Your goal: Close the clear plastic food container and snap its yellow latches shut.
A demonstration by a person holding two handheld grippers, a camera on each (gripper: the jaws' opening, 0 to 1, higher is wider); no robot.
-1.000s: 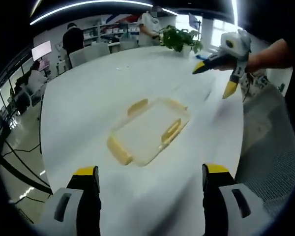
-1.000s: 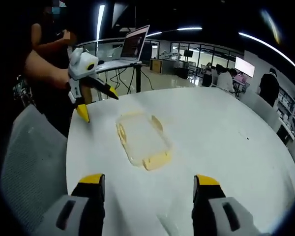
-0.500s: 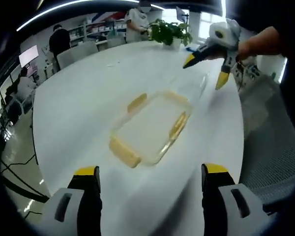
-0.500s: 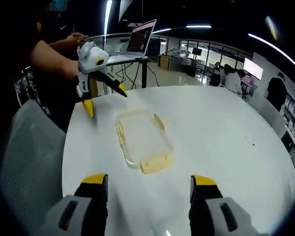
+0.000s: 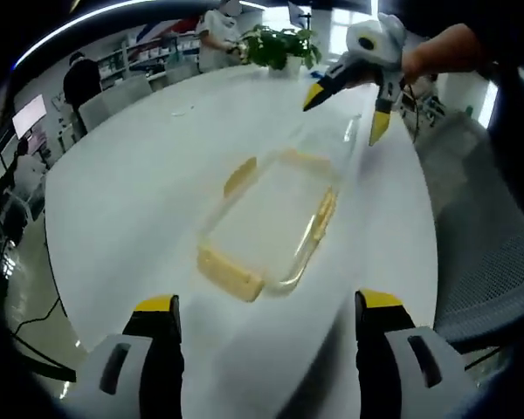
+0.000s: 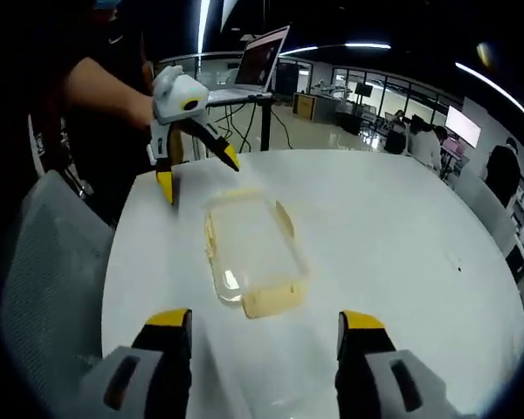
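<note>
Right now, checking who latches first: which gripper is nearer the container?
Hard to call. The left gripper hangs open above the container's far end; the right gripper does the same in the left gripper view.

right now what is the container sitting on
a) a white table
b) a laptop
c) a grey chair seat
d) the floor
a: the clear container with its yellow latches lies flat on the white table, between the two open tools, left and right.
</note>
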